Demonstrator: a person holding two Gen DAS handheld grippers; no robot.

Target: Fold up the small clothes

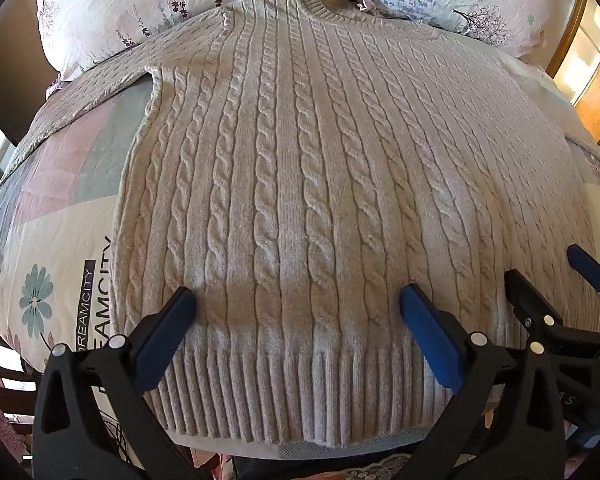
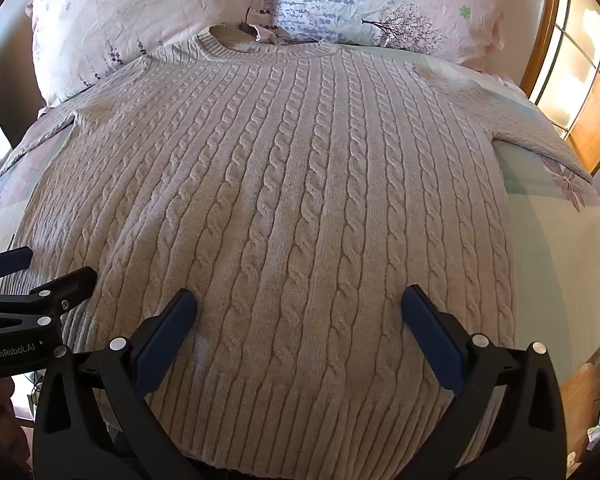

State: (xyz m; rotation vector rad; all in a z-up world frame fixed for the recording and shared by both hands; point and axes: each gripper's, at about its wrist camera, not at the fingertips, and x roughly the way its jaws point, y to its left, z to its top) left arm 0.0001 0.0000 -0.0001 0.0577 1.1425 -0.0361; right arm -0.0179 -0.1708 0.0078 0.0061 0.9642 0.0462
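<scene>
A beige cable-knit sweater (image 1: 300,168) lies flat on the bed, collar away from me, ribbed hem toward me; it also fills the right wrist view (image 2: 300,200). Both sleeves spread out sideways. My left gripper (image 1: 298,300) is open and empty, hovering over the hem's left half. My right gripper (image 2: 299,300) is open and empty over the hem's right half. The right gripper shows at the right edge of the left wrist view (image 1: 548,276). The left gripper shows at the left edge of the right wrist view (image 2: 48,268).
The bed has a patchwork cover (image 1: 52,240) printed with flowers and lettering. Two floral pillows (image 2: 152,20) (image 2: 400,4) lie behind the collar. A wooden-framed window or cabinet (image 2: 580,80) stands at the far right. The bed's near edge (image 1: 340,446) is just under the hem.
</scene>
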